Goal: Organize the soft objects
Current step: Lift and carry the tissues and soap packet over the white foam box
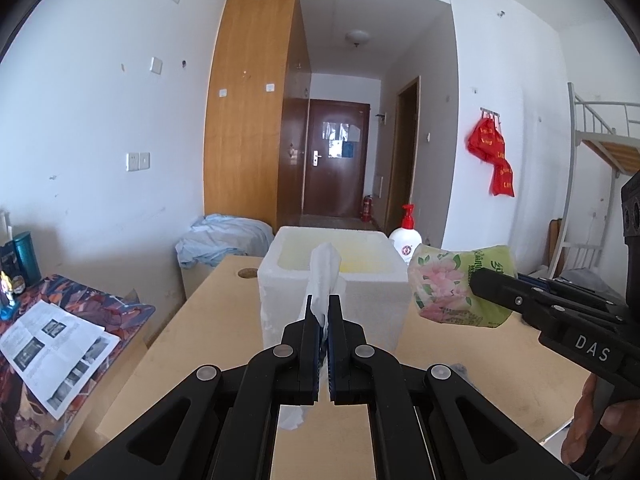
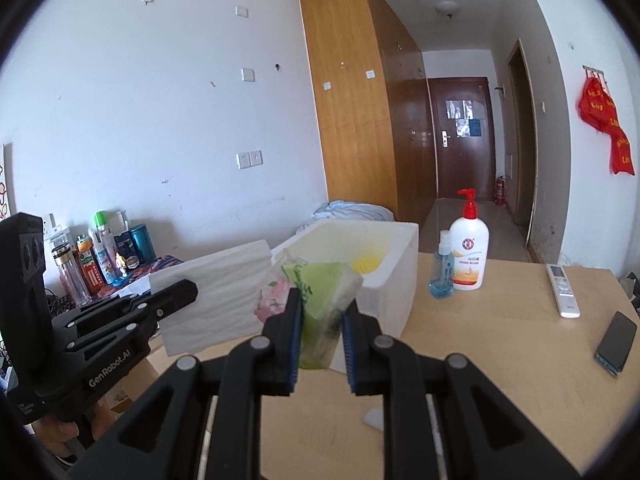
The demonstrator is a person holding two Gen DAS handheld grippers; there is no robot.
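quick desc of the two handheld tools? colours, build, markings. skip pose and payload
Both are matte black plastic linkage builds with round silver pivot pins. The left tool and right tool each carry ribbed blue pads on the inner faces of their fingers. White lettering on the sides: "GenRobot.AI" on the left body, "DAS" on the right. No cables visible. A bare hand grips the right handle; no sleeve shows.

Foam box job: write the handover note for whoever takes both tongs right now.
Left tongs: shut on a white tissue sheet, held in the air before the foam box.
Right tongs: shut on the green floral tissue pack, also lifted, near the box's front.
Done: both soft items picked up.
Left: neither is in the box yet; carry them over the opening and release. Pump bottle, remote and phone stay on the table.
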